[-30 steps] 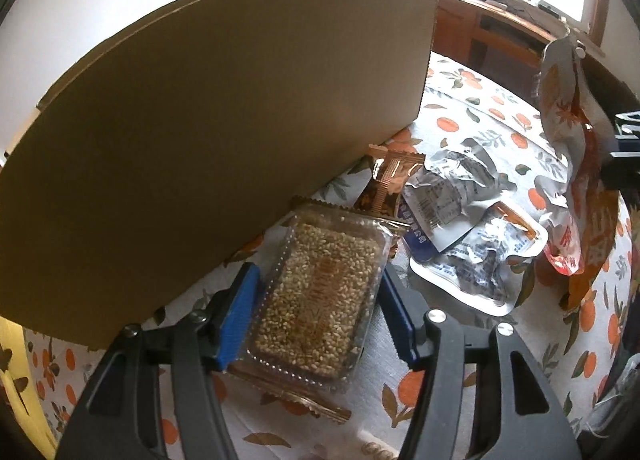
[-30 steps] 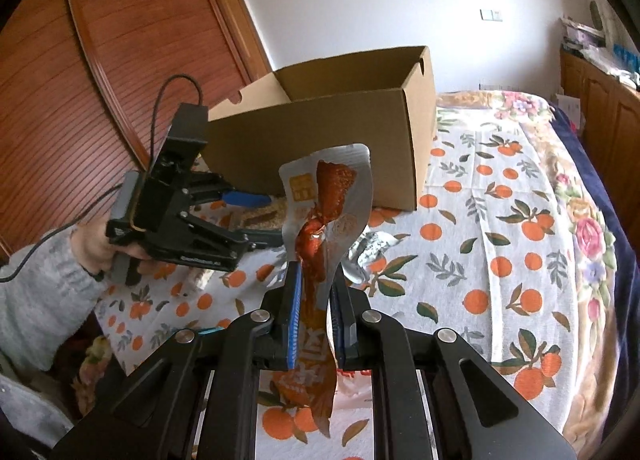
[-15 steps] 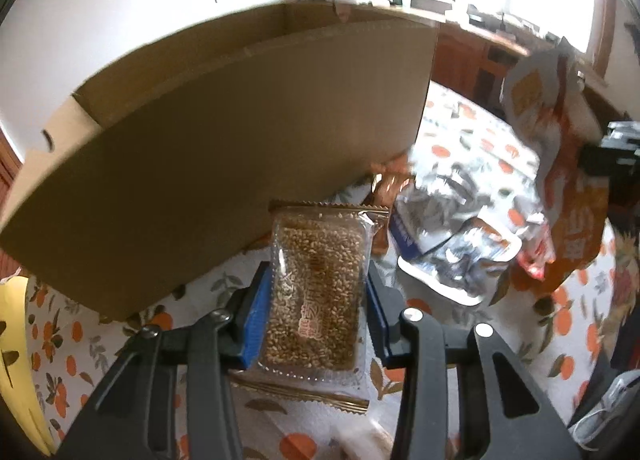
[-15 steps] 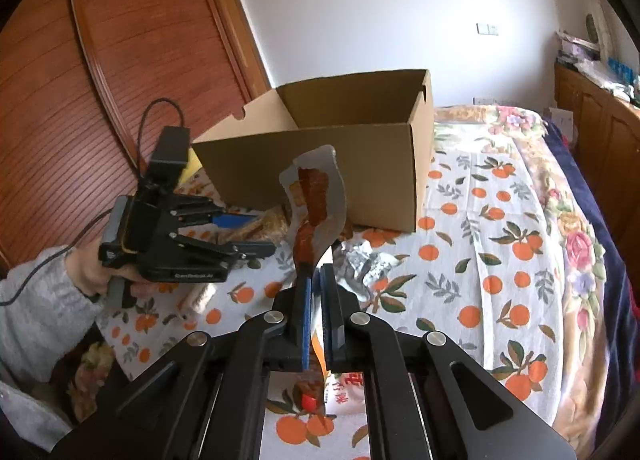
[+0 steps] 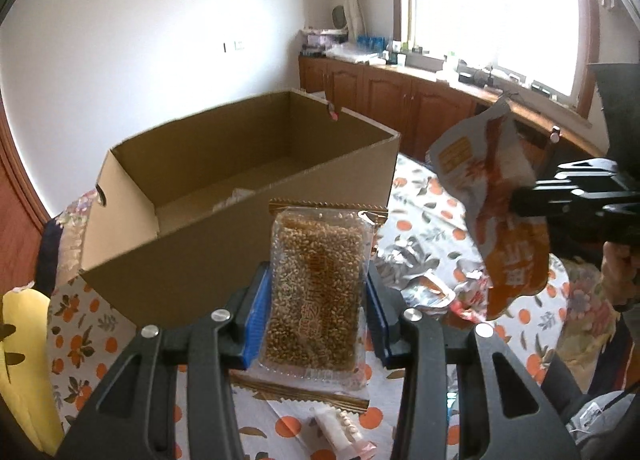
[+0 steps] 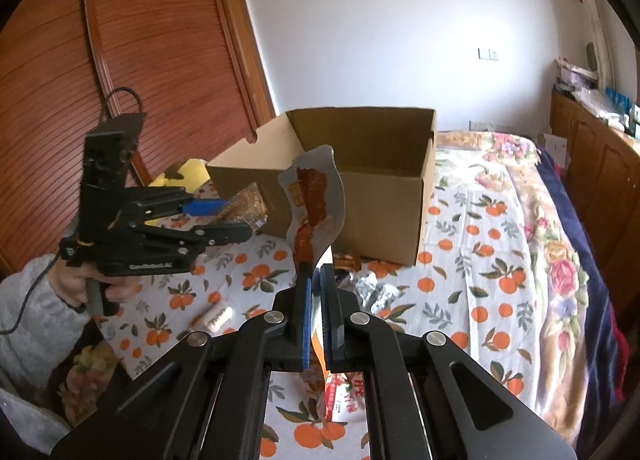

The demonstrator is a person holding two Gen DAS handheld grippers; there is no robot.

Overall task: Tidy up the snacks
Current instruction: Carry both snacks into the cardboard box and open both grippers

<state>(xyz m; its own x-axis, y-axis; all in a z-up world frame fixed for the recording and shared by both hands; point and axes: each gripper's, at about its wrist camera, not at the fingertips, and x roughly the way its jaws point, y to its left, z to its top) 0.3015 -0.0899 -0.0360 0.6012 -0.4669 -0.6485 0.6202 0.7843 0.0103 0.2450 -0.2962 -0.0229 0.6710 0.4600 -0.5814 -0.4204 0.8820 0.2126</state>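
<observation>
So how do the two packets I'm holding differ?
The grain bar in the left gripper is a clear, flat, stiff-looking rectangle showing golden grains; the orange pouch in the right gripper is opaque, printed foil, crumpled and bent. The bar fills wide-set jaws; the pouch is pinched thin between nearly closed jaws. Both are lifted off the tablecloth, near the open box.

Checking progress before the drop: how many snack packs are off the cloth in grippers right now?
2. The clear grain-bar pack sits clamped in the left gripper; the orange pouch is pinched in the right gripper. Both hang near the cardboard box. Other packs lie on the cloth, some possibly hidden.
</observation>
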